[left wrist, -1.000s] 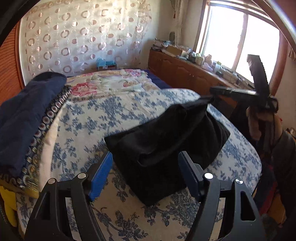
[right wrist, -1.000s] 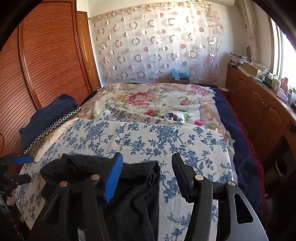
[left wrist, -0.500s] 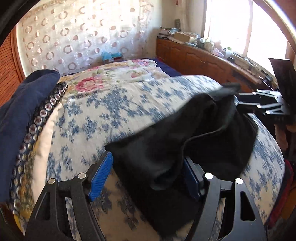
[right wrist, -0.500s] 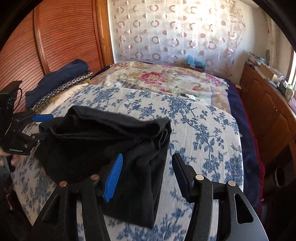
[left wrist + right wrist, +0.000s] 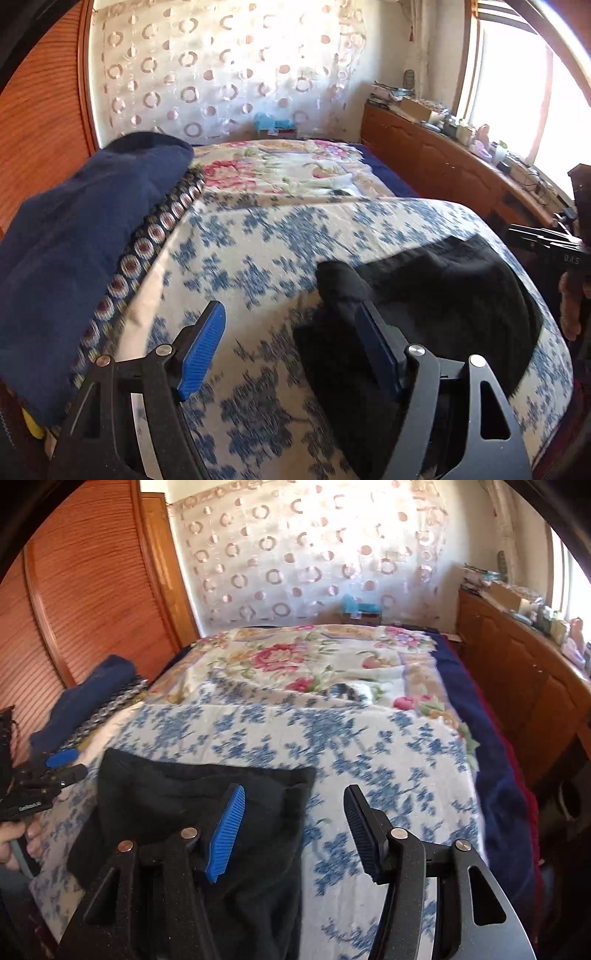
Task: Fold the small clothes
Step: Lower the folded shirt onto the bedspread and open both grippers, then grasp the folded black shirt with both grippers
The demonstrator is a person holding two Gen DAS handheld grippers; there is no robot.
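A black garment [image 5: 461, 295] [image 5: 177, 801] lies folded on the blue-flowered sheet [image 5: 258, 240] [image 5: 369, 746] of a bed. My left gripper [image 5: 291, 347] stands open at the garment's left end. A bunched fold rests against its right finger's tip, and only sheet shows between the pads. The jaws of my right gripper [image 5: 295, 827] are opening over the garment's right edge. Its left finger hangs above the cloth, and the pads do not press on it. Each gripper shows in the other's view: the right gripper [image 5: 546, 247] and the left gripper [image 5: 48, 771].
A dark blue folded blanket [image 5: 74, 240] on a patterned one sits at the bed's left edge. A rose-patterned quilt [image 5: 303, 661] covers the far half. A wooden cabinet [image 5: 517, 672] with clutter runs along the right, and a slatted wooden door [image 5: 92, 590] stands on the left.
The garment, held up at a corner by the right gripper a second ago, now lies flat. The left gripper slid left to the garment's end. The right jaws have widened.
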